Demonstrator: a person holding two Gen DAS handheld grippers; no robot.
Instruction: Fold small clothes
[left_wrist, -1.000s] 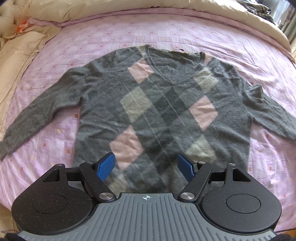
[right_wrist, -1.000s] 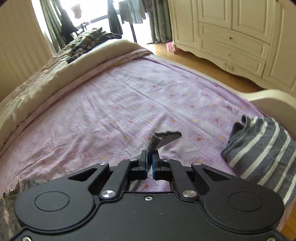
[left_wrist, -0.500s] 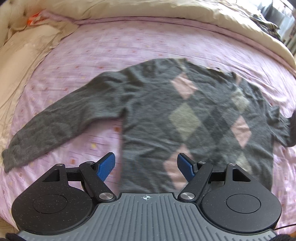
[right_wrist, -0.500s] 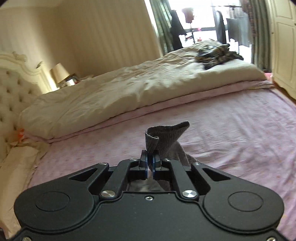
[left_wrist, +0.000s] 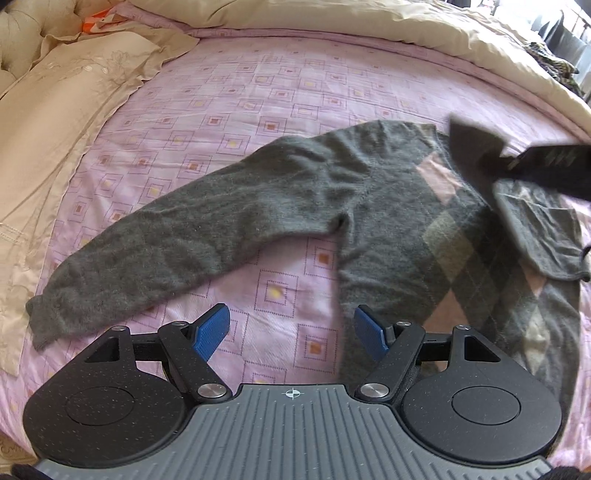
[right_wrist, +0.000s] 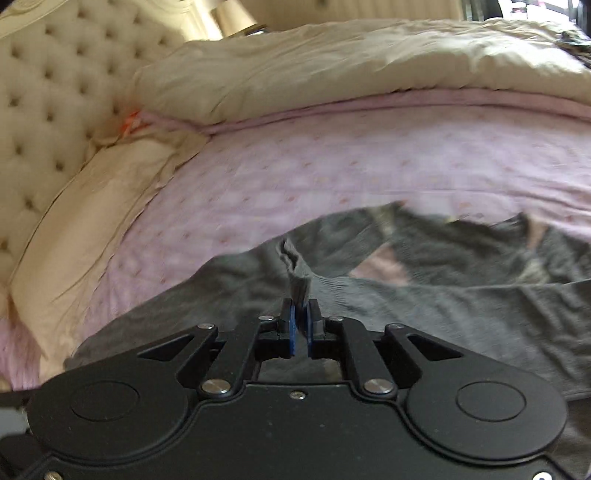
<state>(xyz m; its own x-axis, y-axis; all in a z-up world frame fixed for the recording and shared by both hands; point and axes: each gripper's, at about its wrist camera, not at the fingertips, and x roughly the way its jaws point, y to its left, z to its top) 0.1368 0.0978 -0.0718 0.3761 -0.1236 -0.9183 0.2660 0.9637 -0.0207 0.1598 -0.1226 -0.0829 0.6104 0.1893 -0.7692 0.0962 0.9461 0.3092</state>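
- On the pink patterned bedsheet (left_wrist: 280, 92), the grey argyle knit sweater (left_wrist: 402, 206) lies flat, its far sleeve (left_wrist: 177, 240) stretched out sideways.
- The right gripper (right_wrist: 300, 321) pinches the other sleeve's cuff (right_wrist: 295, 269) above the chest; it should lay that sleeve straight across, without bunching.
- The left gripper (left_wrist: 291, 332) hovers wide apart and empty near the hem, well placed to pin the body.
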